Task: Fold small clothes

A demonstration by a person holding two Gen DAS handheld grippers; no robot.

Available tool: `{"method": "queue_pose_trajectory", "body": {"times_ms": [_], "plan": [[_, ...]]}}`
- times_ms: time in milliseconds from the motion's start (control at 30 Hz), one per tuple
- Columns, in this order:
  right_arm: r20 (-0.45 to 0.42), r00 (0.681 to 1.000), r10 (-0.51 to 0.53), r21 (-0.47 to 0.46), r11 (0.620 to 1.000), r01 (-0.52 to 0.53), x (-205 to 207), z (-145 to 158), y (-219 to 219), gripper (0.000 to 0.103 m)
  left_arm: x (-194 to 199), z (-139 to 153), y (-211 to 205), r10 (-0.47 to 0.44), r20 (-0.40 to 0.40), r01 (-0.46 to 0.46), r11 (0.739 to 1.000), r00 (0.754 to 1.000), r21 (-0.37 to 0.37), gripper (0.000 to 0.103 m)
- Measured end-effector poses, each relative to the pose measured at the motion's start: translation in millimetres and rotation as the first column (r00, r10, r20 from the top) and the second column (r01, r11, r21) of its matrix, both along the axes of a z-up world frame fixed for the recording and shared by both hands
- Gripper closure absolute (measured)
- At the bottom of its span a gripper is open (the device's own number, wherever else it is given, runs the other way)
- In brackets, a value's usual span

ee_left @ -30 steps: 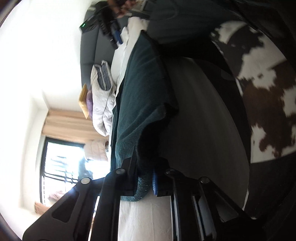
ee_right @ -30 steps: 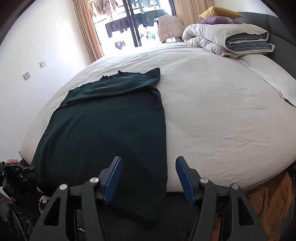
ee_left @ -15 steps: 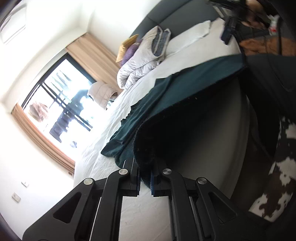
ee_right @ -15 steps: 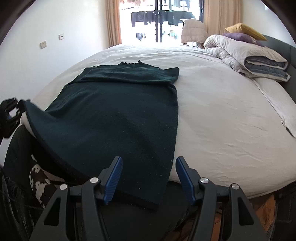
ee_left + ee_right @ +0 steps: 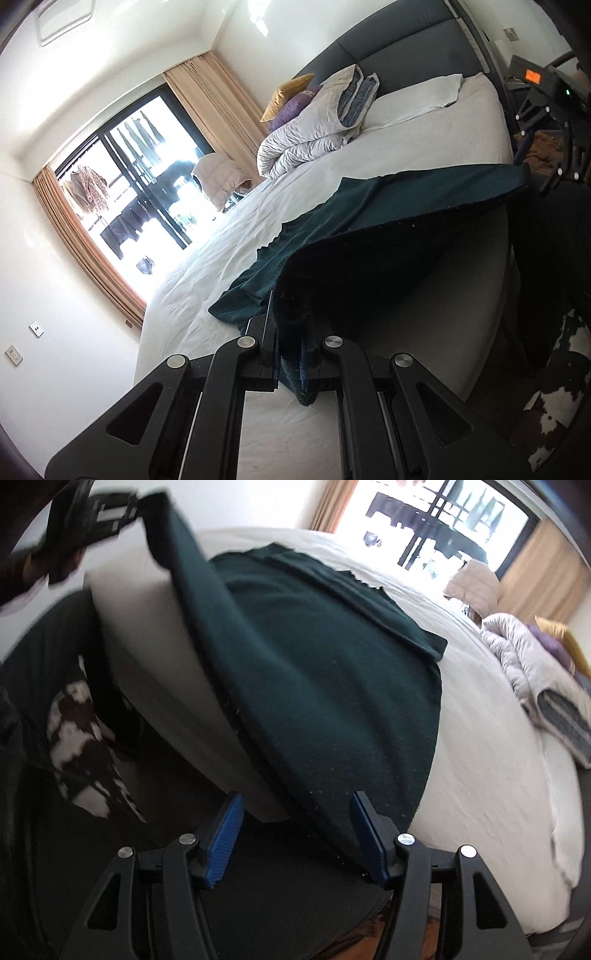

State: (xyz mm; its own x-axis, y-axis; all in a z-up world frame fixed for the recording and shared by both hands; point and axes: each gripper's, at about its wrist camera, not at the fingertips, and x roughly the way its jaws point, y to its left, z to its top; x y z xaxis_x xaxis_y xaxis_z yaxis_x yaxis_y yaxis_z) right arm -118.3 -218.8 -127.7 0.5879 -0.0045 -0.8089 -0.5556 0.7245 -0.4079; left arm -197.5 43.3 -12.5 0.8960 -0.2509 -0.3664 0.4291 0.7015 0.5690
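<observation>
Across the near half of the bed, a dark green knit garment (image 5: 332, 686) lies spread flat on the white sheet (image 5: 491, 760), its far end folded over on itself toward the window. One near corner is lifted clear of the mattress, so the hem runs as a taut raised edge from that corner down to the other near corner, which hangs over the mattress side.

The left gripper (image 5: 291, 354) is clenched on the raised corner: in its own view the dark fabric (image 5: 406, 206) is pinched between the two black fingers and a tuft pokes out below them. In the right wrist view the same gripper (image 5: 92, 513) shows at the upper left, holding that corner high.

The right gripper (image 5: 295, 834) sits at the low corner with its blue-padded fingers (image 5: 223, 830) spread to either side of the hem. Its jaws are closing, the cloth lies between them, and the pads are not yet pressing on it.

Farther up the bed, a folded grey-white duvet (image 5: 314, 125) rests near the dark grey padded headboard (image 5: 399, 55), with a purple cushion (image 5: 291, 107) and a mustard cushion (image 5: 288, 92) behind it and a flat white pillow (image 5: 413, 99) beside it. Beyond the bed, tan curtains (image 5: 85, 251) frame a bright window (image 5: 147, 177) with clothes hanging outside. On the floor beside the bed lies a brown-and-white cowhide rug (image 5: 81, 746).
</observation>
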Motion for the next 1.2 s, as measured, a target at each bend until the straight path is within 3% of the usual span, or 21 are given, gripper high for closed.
{"method": "queue_pose_trajectory", "body": {"times_ms": [100, 267, 333, 700, 933, 1200], "plan": [[0.031, 0.999, -0.026, -0.087, 0.996, 0.028, 7, -9, 3, 0.057, -3, 6, 3, 0.007, 0.009, -0.007, 1.0, 1.0, -0.007, 0.097], [0.076, 0.993, -0.09, -0.124, 0.987, 0.099, 15, -8, -8, 0.079, 1, 13, 10, 0.027, 0.003, -0.027, 0.999, 1.0, -0.036, 0.097], [0.108, 0.987, -0.116, -0.106, 0.986, 0.127, 17, 0, -13, 0.099, 3, 13, 12, 0.035, -0.006, -0.035, 0.998, 0.999, -0.056, 0.097], [0.301, 0.92, -0.251, 0.068, 0.968, 0.242, 25, 65, -40, 0.099, 6, 16, 14, 0.053, -0.004, -0.053, 0.996, 0.999, -0.079, 0.097], [0.411, 0.874, -0.258, 0.079, 0.966, 0.248, 50, 100, -33, 0.099, 15, 29, 22, 0.087, -0.031, -0.09, 0.984, 0.996, -0.155, 0.097], [0.541, 0.81, -0.226, 0.078, 0.973, 0.219, 102, 142, -11, 0.099, 47, 57, 37, 0.158, -0.051, -0.165, 0.951, 0.986, -0.26, 0.097]]}}
